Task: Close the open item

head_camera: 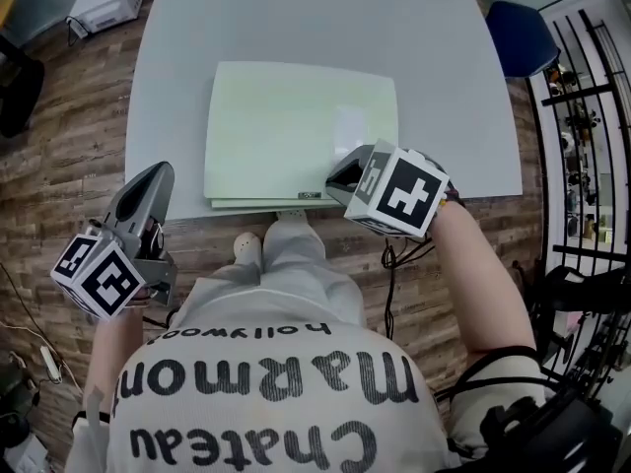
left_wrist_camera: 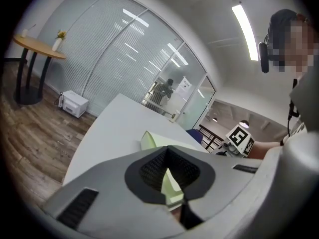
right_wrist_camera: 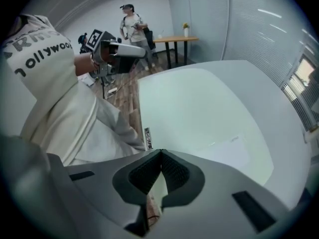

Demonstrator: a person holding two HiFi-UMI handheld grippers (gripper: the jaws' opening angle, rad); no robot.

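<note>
Closest to the lens, a white shirt with dark lettering (head_camera: 266, 402), filling the lower middle of the head view.

Above it, a pale grey table (head_camera: 296, 18) across the upper half of that frame, with wooden floor (head_camera: 59, 136) to its left.

On the table, towards its near edge: a pale green folder (head_camera: 286, 126). Lies flat with the cover down, thin stacked edges showing along its lower left corner. Takes up most of the right gripper view (right_wrist_camera: 199, 113) and shows as a green wedge past the jaws in the left gripper view (left_wrist_camera: 154, 141).

Right gripper (head_camera: 340, 180), just right of centre in the head view, tips over the folder's near right edge; cannot tell whether touching. Jaws pressed together at the tips in its own view (right_wrist_camera: 160, 153), nothing pinched, only folder surface beyond them.

Left gripper (head_camera: 156, 177), at the lower left of the head view, off the table and over the floor, below and left of the folder's near left corner, apart from it. Jaws likewise pressed together (left_wrist_camera: 167, 148) and holding nothing.

Marker cubes behind each tool: right cube (head_camera: 399, 193), left cube (head_camera: 99, 274).

Smallest, a narrow label (head_camera: 309, 195) on the folder's near edge, just left of the right gripper's tips; also at lower left in the right gripper view (right_wrist_camera: 147, 138).
</note>
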